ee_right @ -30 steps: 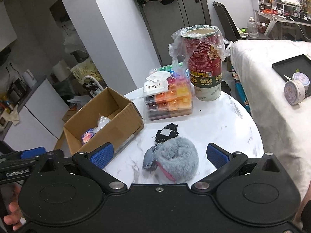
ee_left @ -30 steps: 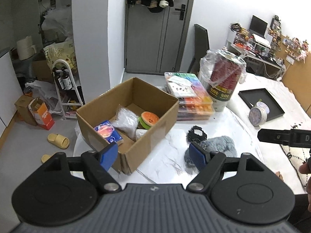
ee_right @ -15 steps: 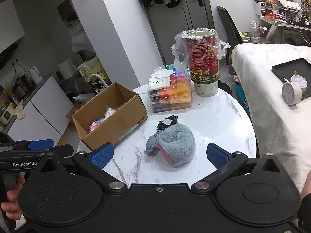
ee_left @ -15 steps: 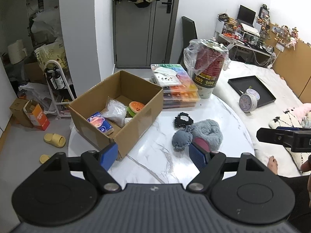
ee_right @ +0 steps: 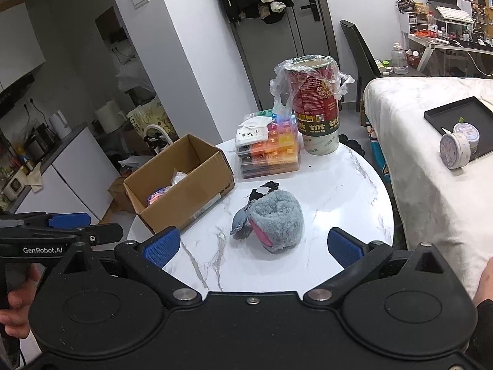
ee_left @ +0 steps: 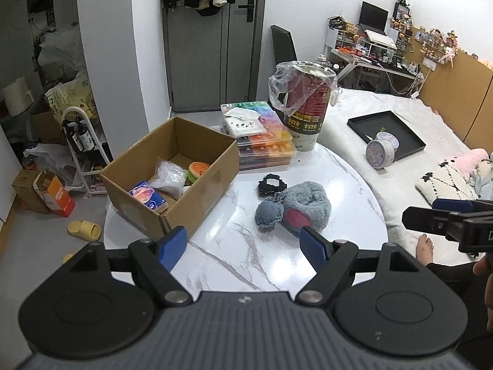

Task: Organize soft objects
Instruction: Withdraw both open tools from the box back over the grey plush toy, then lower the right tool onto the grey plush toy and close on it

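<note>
White marbled desk (ee_left: 348, 185) fills both views, with both jaws wide and empty, held back at its near edge. Just ahead of the right gripper (ee_right: 251, 248) lies the grey plush toy (ee_right: 272, 219), a black scrunchie (ee_left: 271, 185) touching its far side; the cardboard box (ee_left: 212, 185) sits ahead-left. Likely next: centre the right gripper over the plush body, close gently on its bulk, lift clear of the scrunchie, then carry it over the box wall

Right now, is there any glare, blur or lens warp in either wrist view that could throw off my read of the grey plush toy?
Left wrist view: sharp; soft glare on the marble table beside the grey plush toy, none on it; the fisheye lens bends the door frame. Right wrist view: sharp as well; the grey plush toy is evenly lit, and the edges of the picture curve.
</note>
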`<state>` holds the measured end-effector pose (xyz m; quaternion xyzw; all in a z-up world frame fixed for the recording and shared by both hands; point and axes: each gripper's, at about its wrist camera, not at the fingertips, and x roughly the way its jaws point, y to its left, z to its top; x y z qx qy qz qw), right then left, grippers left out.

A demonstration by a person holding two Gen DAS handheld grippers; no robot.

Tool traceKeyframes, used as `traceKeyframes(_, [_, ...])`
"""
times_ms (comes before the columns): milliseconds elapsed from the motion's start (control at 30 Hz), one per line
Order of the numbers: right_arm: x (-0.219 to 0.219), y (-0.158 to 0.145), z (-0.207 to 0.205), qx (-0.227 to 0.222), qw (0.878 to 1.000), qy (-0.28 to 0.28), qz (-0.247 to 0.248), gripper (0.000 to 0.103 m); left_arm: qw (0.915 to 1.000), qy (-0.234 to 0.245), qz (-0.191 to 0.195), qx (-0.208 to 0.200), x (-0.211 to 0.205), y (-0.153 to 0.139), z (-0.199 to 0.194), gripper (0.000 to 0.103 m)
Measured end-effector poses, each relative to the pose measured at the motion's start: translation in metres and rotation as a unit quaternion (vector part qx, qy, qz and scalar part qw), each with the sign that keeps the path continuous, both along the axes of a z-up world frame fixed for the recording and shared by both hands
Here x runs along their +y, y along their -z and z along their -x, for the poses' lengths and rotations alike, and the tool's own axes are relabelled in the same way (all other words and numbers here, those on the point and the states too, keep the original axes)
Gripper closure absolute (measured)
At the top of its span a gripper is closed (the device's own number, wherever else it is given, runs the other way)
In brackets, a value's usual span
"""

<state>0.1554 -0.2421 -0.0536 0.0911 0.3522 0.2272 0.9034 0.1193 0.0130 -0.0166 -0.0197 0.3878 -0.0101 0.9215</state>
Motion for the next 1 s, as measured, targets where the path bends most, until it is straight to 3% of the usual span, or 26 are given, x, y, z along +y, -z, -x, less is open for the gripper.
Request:
traceKeyframes(600, [-0.007,0.003,-0.002,-0.004,1.000,-0.003,-0.002,0.000,1.0000,-0.003,-0.007,0.005,-0.011,0.001,-0.005,0.024])
traceKeyframes(1000, [-0.008,0.009,-0.021,-0.002,0.999,-0.043,0.021,0.000,0.9995,-0.018,-0.020,0.017,-0.030,0.007,-0.014,0.024])
